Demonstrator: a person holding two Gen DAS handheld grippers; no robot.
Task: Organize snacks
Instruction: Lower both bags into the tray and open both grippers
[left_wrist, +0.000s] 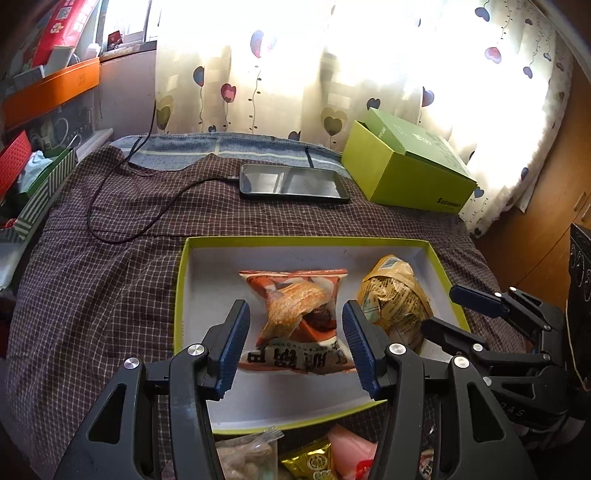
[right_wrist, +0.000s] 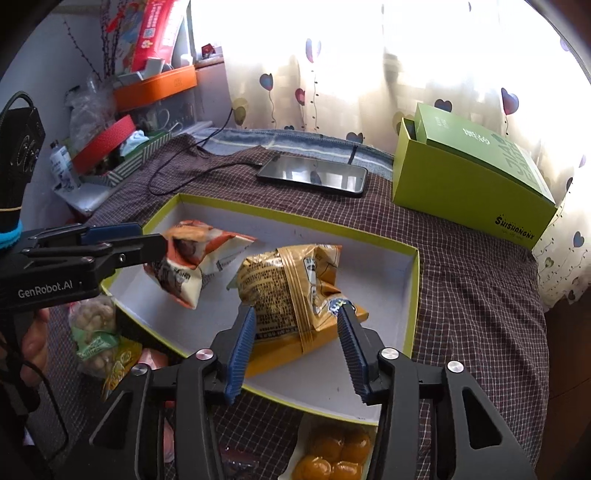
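A brown checked cloth (left_wrist: 110, 280) covers the desk. On it lies the shallow lime-rimmed cardboard tray with a white floor (left_wrist: 207, 288), which holds two snacks side by side. The orange-and-white crinkly plastic snack bag (left_wrist: 295, 314) sits mid-tray, the mustard-yellow printed foil packet (right_wrist: 291, 291) just to its right. More small wrapped snacks (right_wrist: 96, 332) wait on the cloth at the tray's near edge.

The left tool (left_wrist: 295, 343) stands wide, its blue pads either side of the orange bag without pinching it. The right tool (right_wrist: 295, 347) is likewise wide, straddling the yellow packet's near end.

Both packs look light, puffy and slick, with contents likely crushable. A gentle hold on a flat sealed seam or corner seems safer than squeezing the middle.
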